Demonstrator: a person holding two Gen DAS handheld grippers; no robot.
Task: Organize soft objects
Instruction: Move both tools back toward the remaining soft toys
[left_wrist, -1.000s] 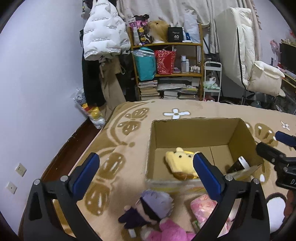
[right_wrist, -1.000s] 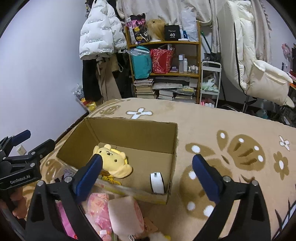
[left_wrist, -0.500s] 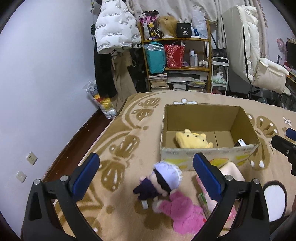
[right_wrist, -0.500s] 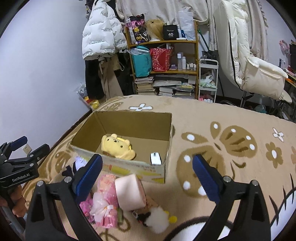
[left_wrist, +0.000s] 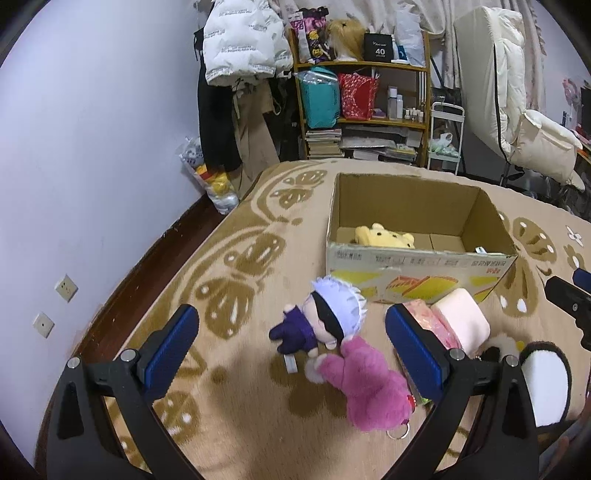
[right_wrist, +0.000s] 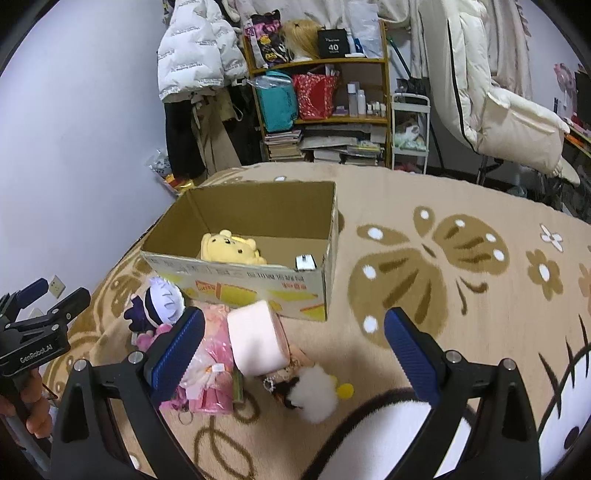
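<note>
An open cardboard box (left_wrist: 421, 269) (right_wrist: 243, 280) stands on the bed with a yellow bear plush (left_wrist: 384, 236) (right_wrist: 231, 247) inside. In front of it lie a white-haired doll in purple (left_wrist: 325, 317) (right_wrist: 159, 302), a pink plush (left_wrist: 365, 387), a pale pink cushion (left_wrist: 461, 325) (right_wrist: 256, 339), a pink wrapped packet (right_wrist: 210, 369) and a white fluffy keychain (right_wrist: 316, 395). My left gripper (left_wrist: 291, 350) is open and empty, above the doll and pink plush. My right gripper (right_wrist: 293, 347) is open and empty, above the cushion.
The bed has a beige blanket with brown butterflies (right_wrist: 424, 266). A small white object (right_wrist: 306, 263) lies in the box's right corner. A wall (left_wrist: 92, 166) runs along the left; a cluttered shelf (left_wrist: 362, 99) and hanging coats stand behind.
Both grippers have drawn back and up from the box, so the toys in front of it come into fuller view. The yellow bear stays in the box.
</note>
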